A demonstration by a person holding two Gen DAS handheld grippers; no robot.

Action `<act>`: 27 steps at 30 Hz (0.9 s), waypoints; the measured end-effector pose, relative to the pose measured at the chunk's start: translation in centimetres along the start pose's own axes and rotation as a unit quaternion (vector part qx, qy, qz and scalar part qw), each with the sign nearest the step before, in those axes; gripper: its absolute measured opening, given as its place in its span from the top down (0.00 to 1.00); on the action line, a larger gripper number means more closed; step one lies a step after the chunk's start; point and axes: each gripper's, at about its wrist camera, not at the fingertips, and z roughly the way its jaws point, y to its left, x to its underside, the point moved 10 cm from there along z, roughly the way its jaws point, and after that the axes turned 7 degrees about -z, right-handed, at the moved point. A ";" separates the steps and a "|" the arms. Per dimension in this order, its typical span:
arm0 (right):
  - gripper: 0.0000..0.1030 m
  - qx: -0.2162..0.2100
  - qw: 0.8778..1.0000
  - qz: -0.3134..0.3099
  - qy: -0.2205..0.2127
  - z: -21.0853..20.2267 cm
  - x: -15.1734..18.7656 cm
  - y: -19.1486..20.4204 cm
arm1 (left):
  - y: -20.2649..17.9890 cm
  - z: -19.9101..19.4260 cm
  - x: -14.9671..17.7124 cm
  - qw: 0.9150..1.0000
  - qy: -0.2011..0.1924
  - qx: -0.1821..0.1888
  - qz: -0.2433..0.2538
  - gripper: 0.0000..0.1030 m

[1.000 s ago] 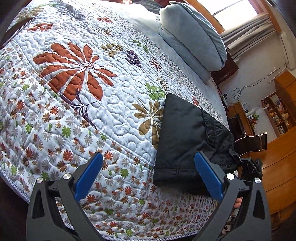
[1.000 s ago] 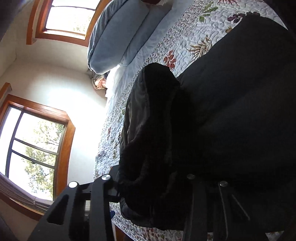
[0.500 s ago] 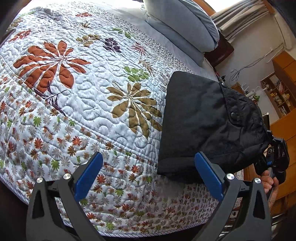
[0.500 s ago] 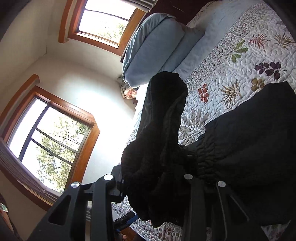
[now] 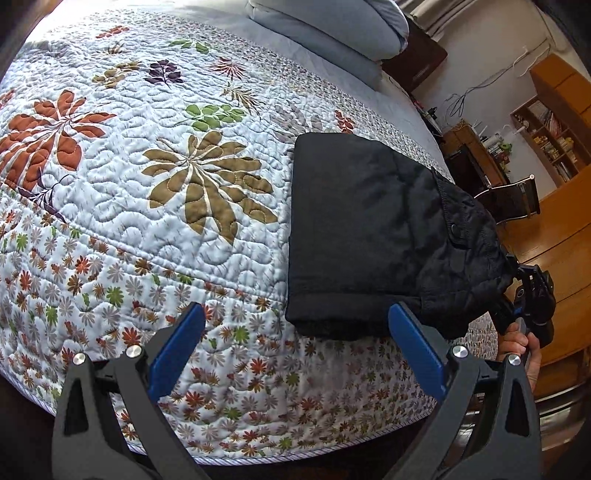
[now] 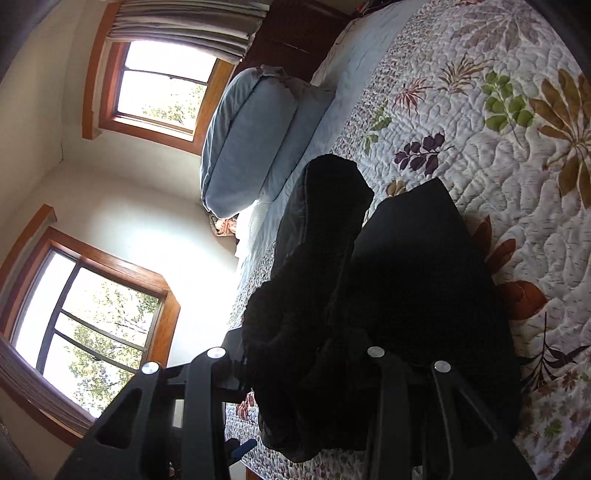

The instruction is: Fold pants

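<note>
Near bed's foot edge, on floral quilt (image 5: 155,122): black pants (image 5: 369,229), folded into compact rectangle, long axis running from foot edge toward pillows (image 5: 332,22), waistband end at right. Left gripper (image 5: 295,343) low over quilt edge, 2 blue pads spread wide, holding nothing, aimed up bed. Right gripper (image 6: 317,354) level at bedside, pinching bunched waistband fabric, lifting it off quilt.

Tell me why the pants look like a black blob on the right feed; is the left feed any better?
Right wrist view: bright windows backlight the scene, so the pants and the right claw holding them go nearly featureless. Left wrist view: even light, seams and a snap visible on the pants; fisheye curves the quilt; the left claw is sharp.
</note>
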 end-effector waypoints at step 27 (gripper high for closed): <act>0.06 0.096 0.994 -0.026 0.043 -4.4 0.0 -5.9 | 3.2 5.4 -5.1 0.996 0.065 -0.026 -0.055 0.04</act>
